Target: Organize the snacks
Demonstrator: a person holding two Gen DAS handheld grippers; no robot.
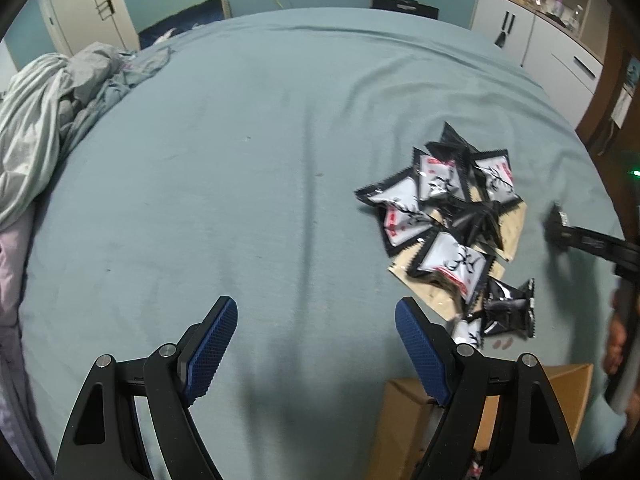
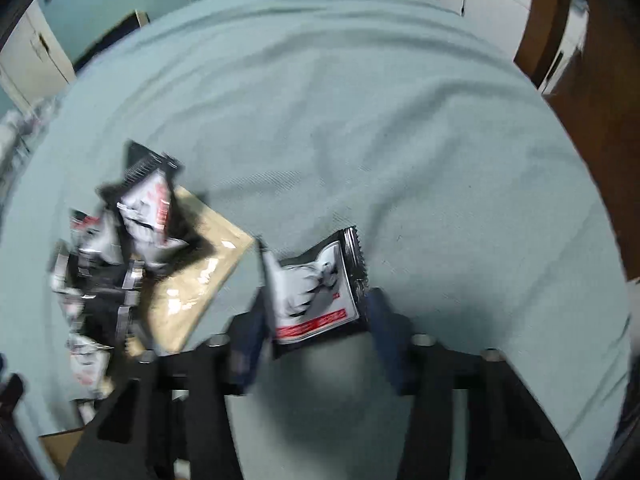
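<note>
Between my right gripper (image 2: 316,312) fingers sits one snack packet (image 2: 316,292), clamped above the bed (image 2: 360,120). My left gripper (image 1: 316,344) hangs released. Most packets remain in the pile (image 1: 444,216); the cardboard box (image 1: 568,392) looks barely filled.

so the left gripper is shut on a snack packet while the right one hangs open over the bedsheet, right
Not quite, the sides are swapped. The right wrist view shows the right gripper shut on a snack packet; the left wrist view shows the left gripper open over the bedsheet.
</note>
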